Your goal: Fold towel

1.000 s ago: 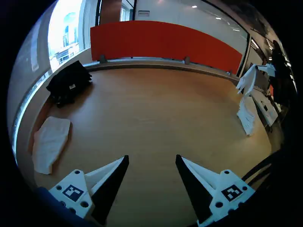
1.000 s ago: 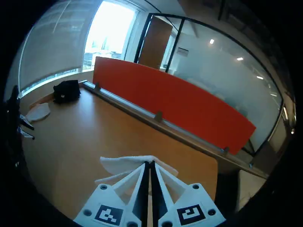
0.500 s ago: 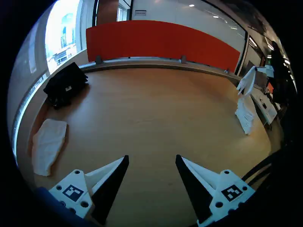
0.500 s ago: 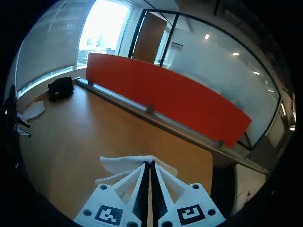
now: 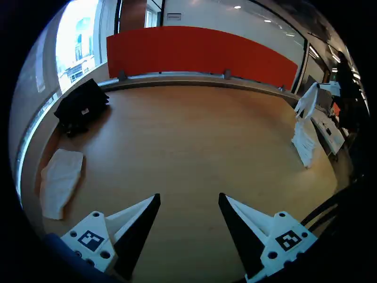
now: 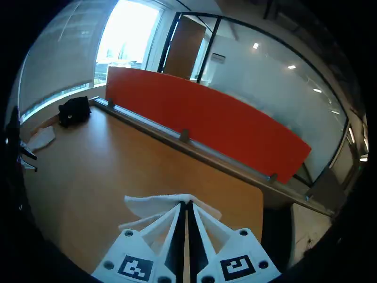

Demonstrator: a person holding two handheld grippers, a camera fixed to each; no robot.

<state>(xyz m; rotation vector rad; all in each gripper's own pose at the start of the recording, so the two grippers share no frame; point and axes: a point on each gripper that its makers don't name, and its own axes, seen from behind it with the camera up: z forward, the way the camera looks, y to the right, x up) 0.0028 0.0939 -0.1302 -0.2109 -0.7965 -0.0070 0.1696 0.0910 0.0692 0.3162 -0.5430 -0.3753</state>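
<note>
Wooden table [image 5: 188, 132], one black bag [image 5: 81, 106], one towel [image 6: 150, 204] clamped in right gripper [image 6: 186, 204]

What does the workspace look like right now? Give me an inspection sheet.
Surface: wooden table.
Job's things: white towel pinched in the right gripper; folded towel lying near the table's edge.
Clutter: black bag by the window side.
Grippers: left gripper open, holding nothing; right gripper shut on the white towel.
Cables: dark cords, possibly cables.
Surroundings: red divider, glass partition, window.
</note>
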